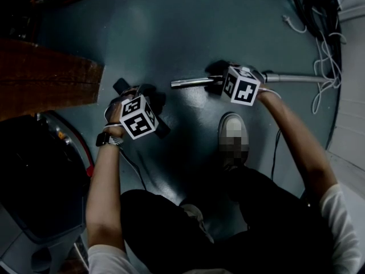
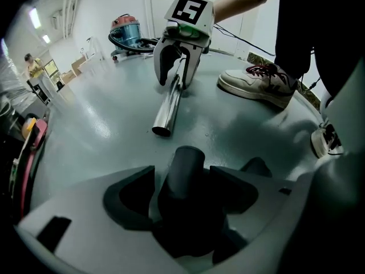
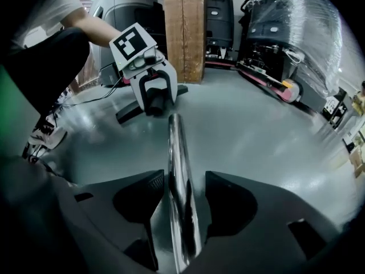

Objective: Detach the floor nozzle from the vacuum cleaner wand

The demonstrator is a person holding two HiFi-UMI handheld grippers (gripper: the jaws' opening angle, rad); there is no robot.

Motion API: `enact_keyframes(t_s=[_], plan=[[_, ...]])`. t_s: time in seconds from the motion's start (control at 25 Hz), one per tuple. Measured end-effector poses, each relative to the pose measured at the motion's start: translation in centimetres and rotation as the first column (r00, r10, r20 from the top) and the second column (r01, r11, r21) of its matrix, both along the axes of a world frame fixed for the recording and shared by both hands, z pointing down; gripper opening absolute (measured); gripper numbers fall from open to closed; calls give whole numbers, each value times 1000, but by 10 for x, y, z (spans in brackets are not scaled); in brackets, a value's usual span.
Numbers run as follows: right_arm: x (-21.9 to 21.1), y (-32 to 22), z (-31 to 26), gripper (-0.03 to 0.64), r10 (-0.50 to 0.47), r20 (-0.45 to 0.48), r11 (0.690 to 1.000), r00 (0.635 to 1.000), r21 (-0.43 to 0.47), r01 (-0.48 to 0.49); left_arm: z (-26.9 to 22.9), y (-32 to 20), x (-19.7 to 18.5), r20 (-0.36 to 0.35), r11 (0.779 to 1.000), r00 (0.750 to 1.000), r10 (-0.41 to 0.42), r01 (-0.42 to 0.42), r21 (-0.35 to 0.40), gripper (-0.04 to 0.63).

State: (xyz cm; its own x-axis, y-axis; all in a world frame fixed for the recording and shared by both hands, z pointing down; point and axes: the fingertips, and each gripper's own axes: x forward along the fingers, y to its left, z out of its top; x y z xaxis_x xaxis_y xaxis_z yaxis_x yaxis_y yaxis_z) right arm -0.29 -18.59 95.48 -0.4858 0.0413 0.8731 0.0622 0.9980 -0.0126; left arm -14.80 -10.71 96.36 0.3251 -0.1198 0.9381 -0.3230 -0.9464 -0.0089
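The chrome wand (image 1: pixel 191 83) lies on the grey floor, its open end apart from the black floor nozzle (image 1: pixel 162 129). My left gripper (image 1: pixel 142 99) points steeply down over the nozzle. In the left gripper view its jaws (image 2: pixel 182 181) stand open on either side of the nozzle's upright black neck (image 2: pixel 187 161), with gaps beside the pads. My right gripper (image 1: pixel 219 80) straddles the wand (image 3: pixel 178 153). Its jaws (image 3: pixel 183 184) are open, with a clear gap on the right pad's side. Each gripper view shows the other gripper, the right one (image 2: pixel 178 67) and the left one (image 3: pixel 155 96).
The person's white shoe (image 1: pixel 232 130) rests just below the wand. A wooden beam (image 1: pixel 45 79) lies at the left, and a dark machine (image 1: pixel 34 176) stands below it. White and black cables (image 1: pixel 325 56) trail at the right. A canister vacuum (image 2: pixel 125 30) stands far behind.
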Motion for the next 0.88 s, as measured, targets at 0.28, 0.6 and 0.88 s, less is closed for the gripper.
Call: enact_keyframes(t_s=[0.28,0.6,0.88], plan=[[-21,-29,-55,224,206,251,978,946,-38,-203,-51,-36,-15,-129,987,980,-150,156,38,319],[-33,-64,-119,224,347,434,927,831,-27,-373,-126,-105,-30,-342,876,872,-349,434,212,318],[-26,-95,-200,224,441,623,840,646,-34,-542,-176,-141,-10,-546,767,749,-375,582,272,290]])
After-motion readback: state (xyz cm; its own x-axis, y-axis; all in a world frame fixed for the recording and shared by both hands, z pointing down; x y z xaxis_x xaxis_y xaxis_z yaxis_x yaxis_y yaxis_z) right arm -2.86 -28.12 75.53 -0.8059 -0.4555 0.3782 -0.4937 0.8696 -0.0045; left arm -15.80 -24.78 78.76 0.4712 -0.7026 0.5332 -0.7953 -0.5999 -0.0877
